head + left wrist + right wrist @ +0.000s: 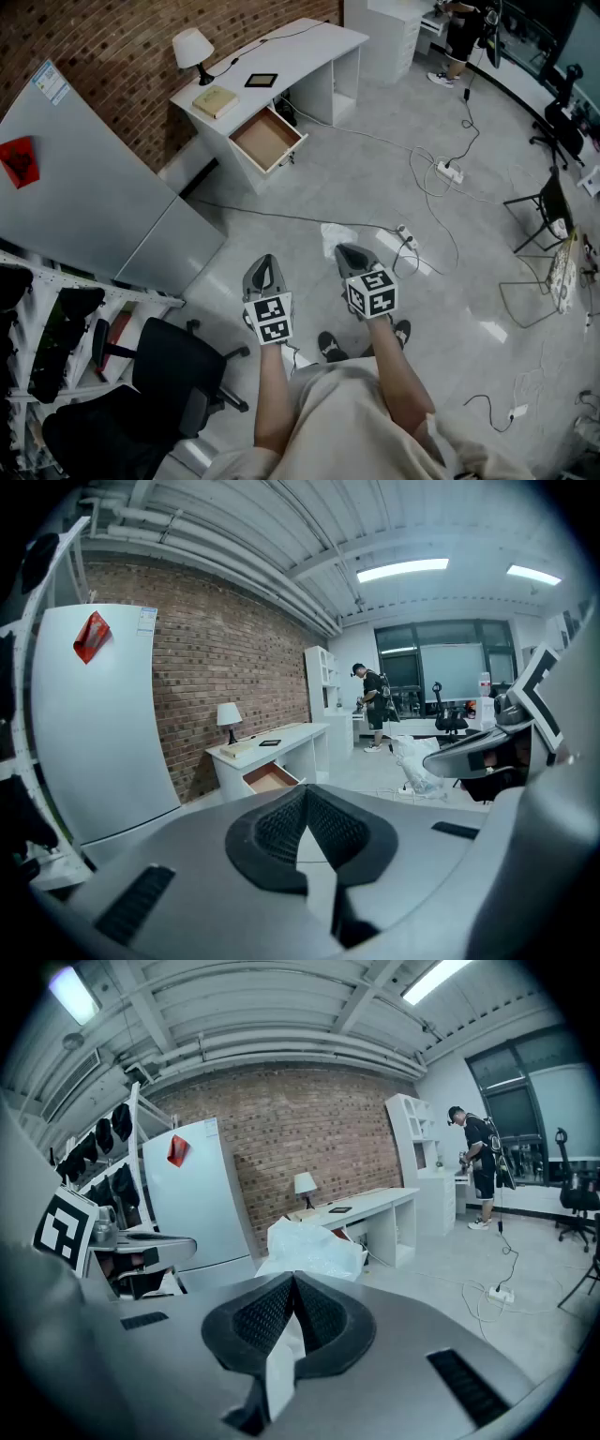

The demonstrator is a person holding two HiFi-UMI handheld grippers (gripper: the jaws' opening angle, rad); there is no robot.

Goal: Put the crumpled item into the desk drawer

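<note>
The crumpled item [314, 1246] is a wad of white plastic film; a strip of it is pinched between the pads of my right gripper [292, 1283]. From the head view it shows as a white patch [337, 232] just ahead of the right gripper [349, 253]. My left gripper [265, 265] is beside it, jaws closed with nothing between them [306, 794]. Far ahead stands the white desk [309, 47], its drawer [267, 139] pulled open and empty inside. The drawer [270, 778] also shows in the left gripper view.
A lamp [193, 47], book [216, 100] and tablet [261, 81] sit on the desk. A white fridge [84, 187] stands left, a black office chair [159, 384] near left. Cables and a power strip [448, 172] cross the floor. A person [464, 37] stands far off.
</note>
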